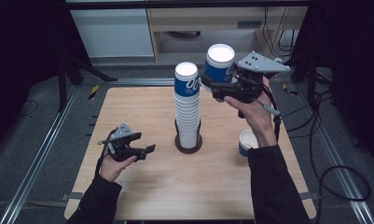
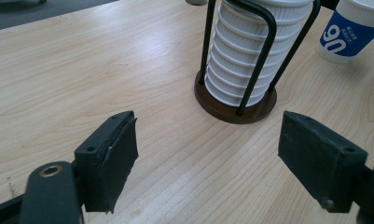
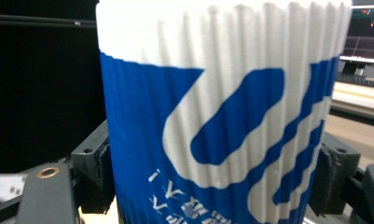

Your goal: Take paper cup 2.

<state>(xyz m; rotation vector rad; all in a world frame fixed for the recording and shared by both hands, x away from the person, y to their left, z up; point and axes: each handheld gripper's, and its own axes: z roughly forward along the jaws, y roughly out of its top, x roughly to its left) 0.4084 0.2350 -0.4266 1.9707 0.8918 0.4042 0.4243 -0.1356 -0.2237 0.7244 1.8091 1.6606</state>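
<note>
Two hand-held grippers were at work over the worktop point(image 1: 142, 186). Your right hand-held gripper point(image 1: 216, 85) was raised well above the worktop's far right part, its jaws clenched on the sides of a blue-and-white paper cup point(image 1: 218, 63); in the right gripper view that cup point(image 3: 222, 121) stood upright between the two black pads, one pressed against each side of it. You held the cup just beside the top of the cup stack point(image 1: 187, 107), slightly higher than it and to its right, not touching it.

That tall stack sat in a black wire holder point(image 1: 188, 142) on a round dark base near the middle of the worktop; in the left gripper view the holder point(image 2: 236, 100) and the ribbed white cups point(image 2: 250, 51) inside it lay just ahead of the jaws.

Your left hand-held gripper point(image 1: 145, 151) hung low near the worktop's left side, released, with its jaws wide apart and nothing between them. Its tips pointed toward the holder's base.

One more cup point(image 1: 246, 142) stood upright on the worktop near the right edge, partly behind your right forearm; the left gripper view showed it point(image 2: 350, 30) beyond the holder.
</note>
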